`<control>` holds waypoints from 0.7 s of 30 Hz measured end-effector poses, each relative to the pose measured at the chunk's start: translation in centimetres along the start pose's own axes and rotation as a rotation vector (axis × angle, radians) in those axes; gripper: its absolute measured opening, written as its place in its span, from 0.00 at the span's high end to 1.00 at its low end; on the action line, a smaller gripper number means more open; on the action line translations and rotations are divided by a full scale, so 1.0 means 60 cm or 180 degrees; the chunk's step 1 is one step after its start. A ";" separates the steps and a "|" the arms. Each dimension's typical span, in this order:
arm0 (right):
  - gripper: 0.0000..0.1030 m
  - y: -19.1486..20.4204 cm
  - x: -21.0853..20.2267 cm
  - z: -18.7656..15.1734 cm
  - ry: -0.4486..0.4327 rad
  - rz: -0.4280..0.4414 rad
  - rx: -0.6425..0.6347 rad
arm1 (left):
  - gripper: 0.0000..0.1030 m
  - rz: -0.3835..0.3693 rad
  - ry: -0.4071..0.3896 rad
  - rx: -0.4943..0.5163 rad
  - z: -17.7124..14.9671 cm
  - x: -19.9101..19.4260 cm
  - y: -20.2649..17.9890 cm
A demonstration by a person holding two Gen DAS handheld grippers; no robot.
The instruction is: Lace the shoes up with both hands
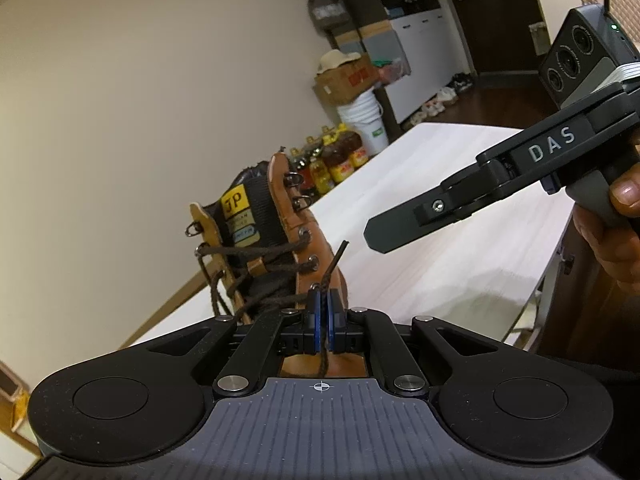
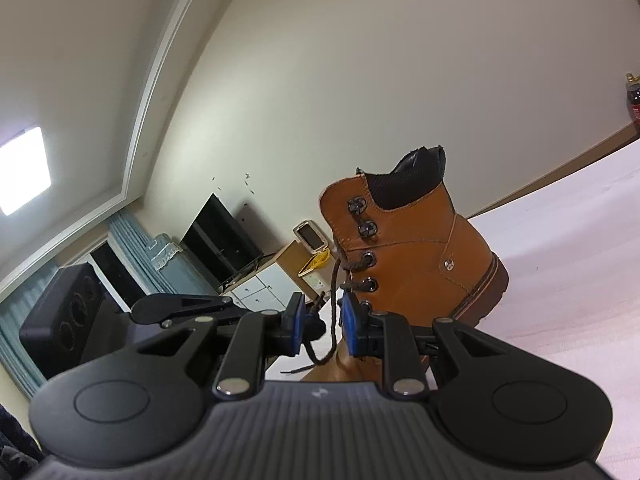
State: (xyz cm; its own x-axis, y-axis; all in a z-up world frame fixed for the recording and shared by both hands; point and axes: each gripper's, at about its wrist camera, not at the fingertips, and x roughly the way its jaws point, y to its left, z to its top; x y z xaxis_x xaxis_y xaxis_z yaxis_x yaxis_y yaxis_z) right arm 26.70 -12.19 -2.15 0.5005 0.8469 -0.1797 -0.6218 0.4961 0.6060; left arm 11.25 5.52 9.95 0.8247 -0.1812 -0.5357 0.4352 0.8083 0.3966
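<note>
Boot (image 1: 280,240), tan leather, upright on white table (image 1: 440,248); lower eyelets laced w/ dark brown lace (image 1: 325,280), top hooks bare.
L gripper (image 1: 322,304): blue pads pressed together, pinching lace end; tip sticks up above jaws, boot just behind.
R gripper (image 2: 323,316): jaws part open, nothing gripped; lace (image 2: 334,304) hangs loose thru the gap betw. pads, boot (image 2: 408,248) close beyond, slightly right.

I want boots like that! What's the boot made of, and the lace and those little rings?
The boot looks like smooth tan leather with visible stitching, though it could be imitation. The lace seems to be dark brown woven cord, its tip frayed. The eyelets look like dark, shiny metal.
</note>
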 end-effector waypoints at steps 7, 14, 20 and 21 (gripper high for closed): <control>0.77 -0.009 0.005 -0.004 0.0023 0.0105 0.0151 | 0.97 -0.0066 -0.0053 0.0031 0.011 0.020 -0.011; 0.97 -0.030 0.021 -0.006 0.0045 0.0276 0.0491 | 0.97 -0.0130 -0.0101 -0.0002 0.010 0.035 -0.012; 0.97 -0.040 0.015 -0.001 -0.0027 0.0309 0.0632 | 0.93 -0.0234 -0.0203 -0.0213 0.003 0.044 -0.003; 0.97 -0.042 0.014 0.000 -0.0035 0.0314 0.0651 | 0.93 -0.0250 -0.0218 -0.0255 0.001 0.044 -0.002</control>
State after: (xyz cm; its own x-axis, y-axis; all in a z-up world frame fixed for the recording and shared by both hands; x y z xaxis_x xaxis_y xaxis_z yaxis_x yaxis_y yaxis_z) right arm 28.71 -12.73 -3.81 0.4507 0.8866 -0.1040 -0.5335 0.3609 0.7650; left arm 13.38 4.95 8.54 0.8132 -0.2814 -0.5094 0.4714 0.8318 0.2931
